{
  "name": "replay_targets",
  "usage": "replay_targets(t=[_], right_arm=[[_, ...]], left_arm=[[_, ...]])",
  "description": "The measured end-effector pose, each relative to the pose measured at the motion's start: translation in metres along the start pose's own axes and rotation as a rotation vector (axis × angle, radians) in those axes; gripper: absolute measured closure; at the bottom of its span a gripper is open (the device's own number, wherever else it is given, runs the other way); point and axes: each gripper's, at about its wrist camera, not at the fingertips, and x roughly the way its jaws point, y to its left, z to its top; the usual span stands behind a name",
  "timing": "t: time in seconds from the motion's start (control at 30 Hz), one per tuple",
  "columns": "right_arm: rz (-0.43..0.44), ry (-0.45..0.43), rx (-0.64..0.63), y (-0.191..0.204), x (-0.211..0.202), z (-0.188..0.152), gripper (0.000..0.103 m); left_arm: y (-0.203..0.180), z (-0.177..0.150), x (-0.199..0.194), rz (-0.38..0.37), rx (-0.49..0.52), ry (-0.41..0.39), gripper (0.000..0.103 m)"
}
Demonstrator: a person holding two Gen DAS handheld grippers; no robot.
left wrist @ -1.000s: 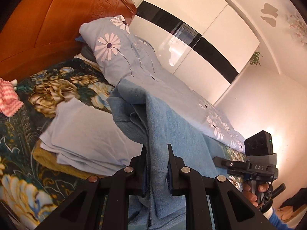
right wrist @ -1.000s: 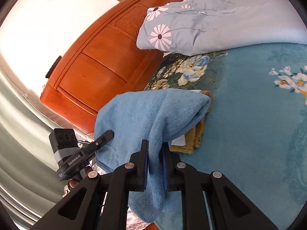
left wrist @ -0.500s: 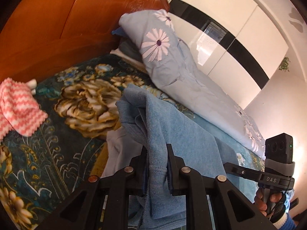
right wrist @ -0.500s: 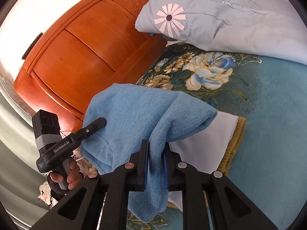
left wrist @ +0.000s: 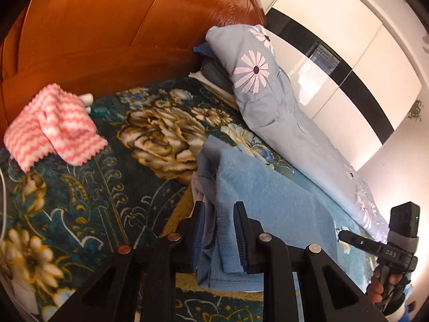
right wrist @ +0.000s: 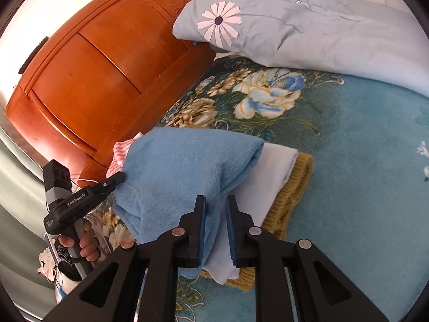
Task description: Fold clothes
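A folded light blue towel (left wrist: 257, 201) hangs between both grippers, low over a stack of folded clothes. My left gripper (left wrist: 219, 214) is shut on one edge of the blue towel. My right gripper (right wrist: 215, 208) is shut on the opposite edge of the towel (right wrist: 187, 171). The stack holds a white folded garment (right wrist: 270, 171) on a mustard knit garment (right wrist: 295, 187). The left gripper also shows in the right wrist view (right wrist: 118, 178), its tip at the towel's far edge. The right gripper's body shows in the left wrist view (left wrist: 386, 249).
A pink and white striped cloth (left wrist: 53, 126) lies near the wooden headboard (left wrist: 107, 26). A light blue floral duvet (right wrist: 295, 26) is piled along the far side. The bed has a dark floral blanket (left wrist: 80, 193) and a teal part (right wrist: 362, 161).
Both grippers have carried the blue towel down and toward the headboard, so it now hangs close over the folded stack. Both grips stay shut on it.
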Motion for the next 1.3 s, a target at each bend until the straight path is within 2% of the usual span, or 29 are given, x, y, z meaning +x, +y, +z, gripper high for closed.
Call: replay_targets(t=[0.07, 0.17, 0.33, 0.5, 0.67, 0.7, 0.73, 0.77, 0.83, 0.93, 1.03, 1.1, 1.13, 1.17, 1.3], right_arm=[[-0.002, -0.028, -0.047, 0.012, -0.010, 0.004, 0.088], [0.021, -0.017, -0.069, 0.032, 0.001, 0.011, 0.088], [0.060, 0.066, -0.040, 0.041, 0.039, 0.003, 0.087], [0.060, 0.137, -0.025, 0.029, 0.062, -0.012, 0.087], [0.076, 0.061, -0.059, 0.040, 0.028, -0.015, 0.087], [0.079, 0.043, -0.077, 0.044, 0.019, -0.019, 0.087], [0.078, 0.030, -0.098, 0.048, 0.011, -0.025, 0.087], [0.075, 0.020, -0.121, 0.050, 0.004, -0.033, 0.081], [0.046, 0.013, -0.169, 0.054, -0.007, -0.050, 0.071], [-0.006, 0.020, -0.221, 0.056, -0.016, -0.076, 0.067], [-0.056, 0.003, -0.208, 0.051, -0.023, -0.097, 0.052], [-0.113, -0.010, -0.202, 0.048, -0.028, -0.111, 0.051], [-0.137, -0.015, -0.208, 0.047, -0.032, -0.117, 0.048], [-0.155, -0.020, -0.219, 0.046, -0.037, -0.124, 0.041], [-0.187, -0.054, -0.255, 0.049, -0.062, -0.141, 0.040]], left_arm=[[-0.021, 0.004, 0.003, 0.025, 0.065, 0.014, 0.074], [-0.044, 0.007, 0.028, 0.054, 0.135, 0.085, 0.071], [-0.042, -0.009, 0.060, 0.094, 0.141, 0.148, 0.070], [-0.045, -0.017, 0.052, 0.083, 0.147, 0.122, 0.070], [-0.070, -0.030, 0.014, 0.142, 0.209, 0.026, 0.069], [-0.075, -0.035, 0.005, 0.153, 0.217, 0.003, 0.067], [-0.079, -0.041, -0.004, 0.163, 0.222, -0.020, 0.060], [-0.083, -0.047, -0.012, 0.176, 0.219, -0.038, 0.051], [-0.090, -0.062, -0.023, 0.193, 0.209, -0.055, 0.044], [-0.099, -0.087, -0.036, 0.205, 0.190, -0.066, 0.039], [-0.103, -0.110, -0.047, 0.261, 0.150, -0.082, 0.035], [-0.105, -0.125, -0.054, 0.304, 0.118, -0.091, 0.033], [-0.108, -0.131, -0.057, 0.325, 0.111, -0.094, 0.031], [-0.112, -0.136, -0.060, 0.344, 0.112, -0.095, 0.029], [-0.129, -0.155, -0.073, 0.390, 0.114, -0.106, 0.020]])
